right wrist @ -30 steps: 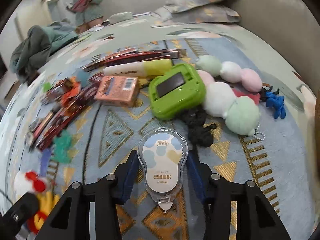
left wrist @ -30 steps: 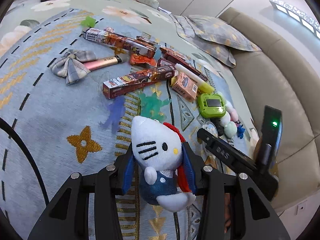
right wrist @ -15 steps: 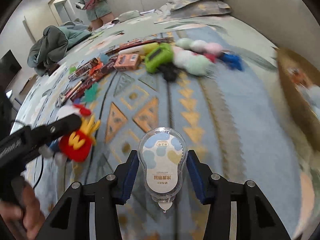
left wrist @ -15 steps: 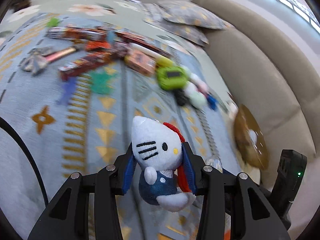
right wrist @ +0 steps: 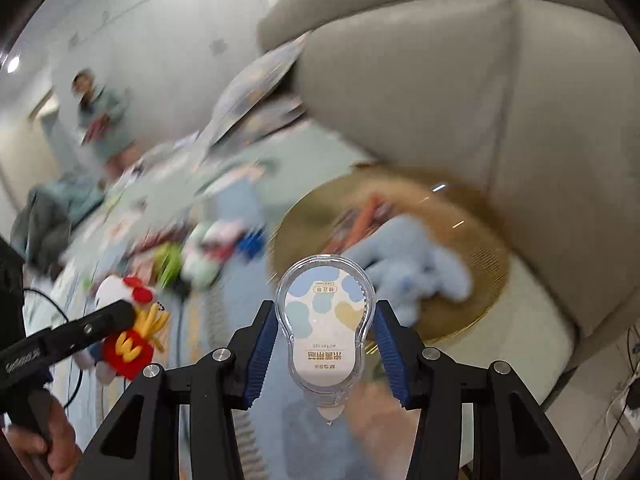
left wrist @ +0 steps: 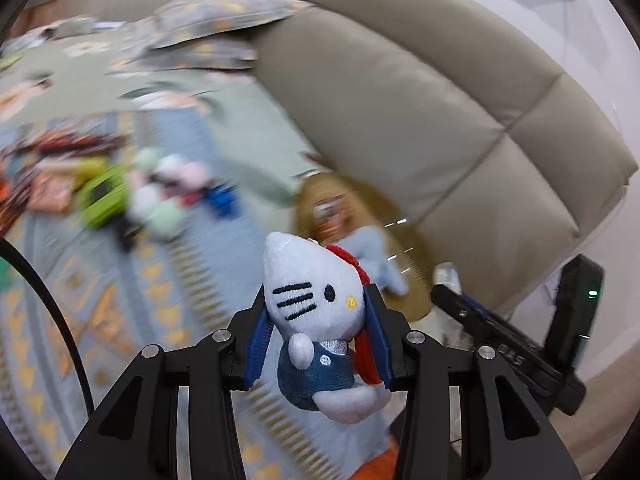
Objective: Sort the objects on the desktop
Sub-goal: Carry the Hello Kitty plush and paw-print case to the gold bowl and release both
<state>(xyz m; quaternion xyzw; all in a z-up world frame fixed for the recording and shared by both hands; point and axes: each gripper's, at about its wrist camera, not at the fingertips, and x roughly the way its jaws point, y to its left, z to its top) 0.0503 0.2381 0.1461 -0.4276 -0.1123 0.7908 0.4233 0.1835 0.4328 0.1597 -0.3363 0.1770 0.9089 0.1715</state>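
The left claw [left wrist: 320, 344] is clamped on a small white plush cat in a blue outfit with a red bow [left wrist: 318, 320], blue ribbed pads pressing both its sides; the toy stands upright between them, head away from the camera and feet towards it, its long axis running along the fingers. From the other side the same toy shows a red fries-carton patch on its back (yellow M on it). The right claw [right wrist: 326, 344] grips a clear teardrop-shaped correction tape dispenser with a pastel blotch label [right wrist: 325, 332], broad rounded end pointing forward, narrow tip back towards the camera, long axis also along the fingers. Both are held up in the air above a patterned blue bedspread [left wrist: 120, 312]. Beyond them lies a round woven golden tray [right wrist: 472, 280] beside the beige padded headboard [right wrist: 500, 100], with a pale blue plush toy [right wrist: 416, 268] in it; everything behind is motion-blurred
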